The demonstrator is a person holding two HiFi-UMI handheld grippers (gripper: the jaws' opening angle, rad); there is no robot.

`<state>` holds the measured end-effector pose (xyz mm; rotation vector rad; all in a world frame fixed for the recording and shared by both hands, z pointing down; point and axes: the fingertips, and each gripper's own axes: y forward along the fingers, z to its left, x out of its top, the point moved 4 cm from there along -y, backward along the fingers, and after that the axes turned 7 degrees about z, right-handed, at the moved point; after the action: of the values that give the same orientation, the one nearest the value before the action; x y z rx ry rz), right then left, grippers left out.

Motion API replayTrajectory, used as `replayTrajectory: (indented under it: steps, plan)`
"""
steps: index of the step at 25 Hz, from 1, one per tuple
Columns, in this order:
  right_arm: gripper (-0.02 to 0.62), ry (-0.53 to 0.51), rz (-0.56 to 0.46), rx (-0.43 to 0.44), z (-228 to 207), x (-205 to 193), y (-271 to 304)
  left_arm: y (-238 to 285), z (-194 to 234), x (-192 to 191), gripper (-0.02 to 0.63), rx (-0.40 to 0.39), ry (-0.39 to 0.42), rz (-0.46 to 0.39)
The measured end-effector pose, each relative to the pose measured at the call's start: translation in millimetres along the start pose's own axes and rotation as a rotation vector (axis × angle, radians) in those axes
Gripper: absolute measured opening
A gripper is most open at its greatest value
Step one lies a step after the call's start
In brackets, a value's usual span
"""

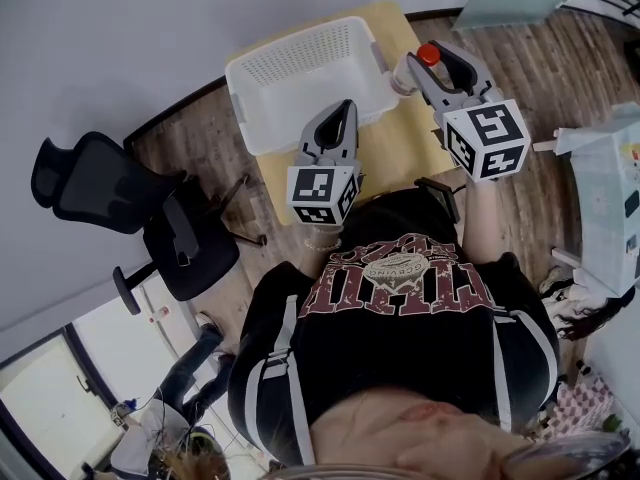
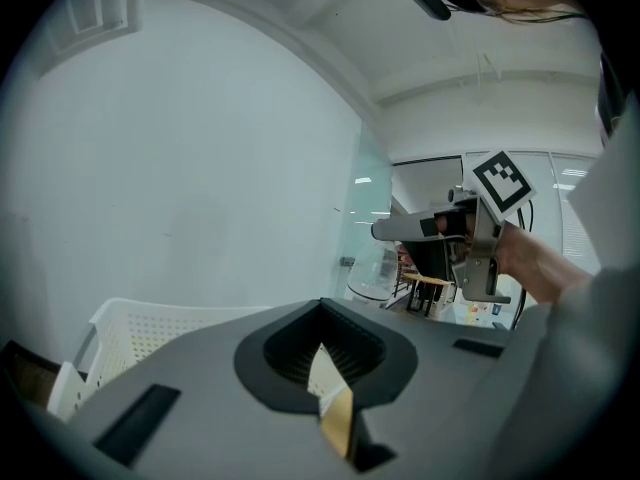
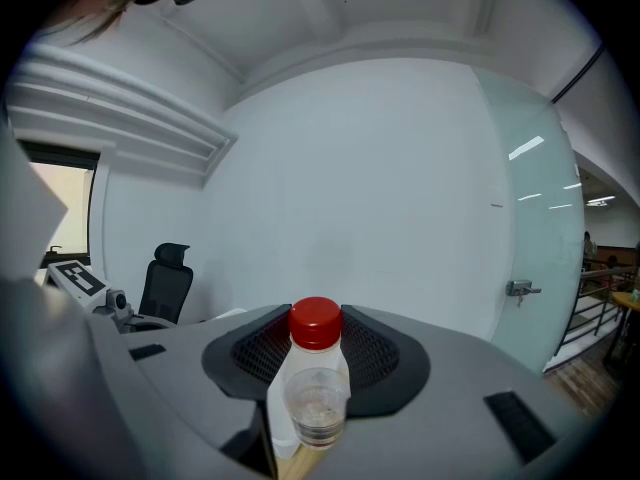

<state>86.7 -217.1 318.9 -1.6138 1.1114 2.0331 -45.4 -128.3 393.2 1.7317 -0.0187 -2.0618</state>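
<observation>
Two claws up over the bench [image 1: 395, 153], both near the white basket [image 1: 300, 53].

- Right claw [image 1: 430, 63]: clamped on a clear plastic bottle [image 3: 318, 388] with a red cap [image 3: 316, 324]. Seen in the head view at the basket's right end, with the cap just off its far right corner.
- Bottle axis: runs roughly along the jaws. The cap end points out past the tips and the base is nearer the gripper's camera. In the right gripper view the cap sits uppermost.
- Left claw [image 1: 346, 108]: jaws drawn together with only a thin slit between them, and nothing held. The tips hang over the basket's near rim, about mid-length.
- Writing: pale block lettering on the person's black shirt [image 1: 400, 288], upside down in the head view and too warped to read. Square black-and-white markers [image 1: 487, 136] show on the gripper cubes.
- Surroundings: the basket's perforated wall lies close to the left of the bottle. A black office chair [image 1: 110, 183] stands well left of the basket on the wooden floor [image 1: 560, 68]. A plain white wall is beyond the basket. A glass door with a handle [image 3: 520, 289] is off to the right in the right gripper view.
</observation>
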Motion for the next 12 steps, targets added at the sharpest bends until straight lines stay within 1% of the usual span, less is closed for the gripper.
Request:
replayTrajectory:
  steps: [7,12]
  plan:
    - [0.164,0.022,0.012,-0.039,-21,-12,-12,11,-14,-2,0.046,-0.025,0.008,0.008]
    - [0.164,0.044,0.04,-0.056,-33,-28,-15,17,-23,-4,0.046,-0.037,0.011,0.016]
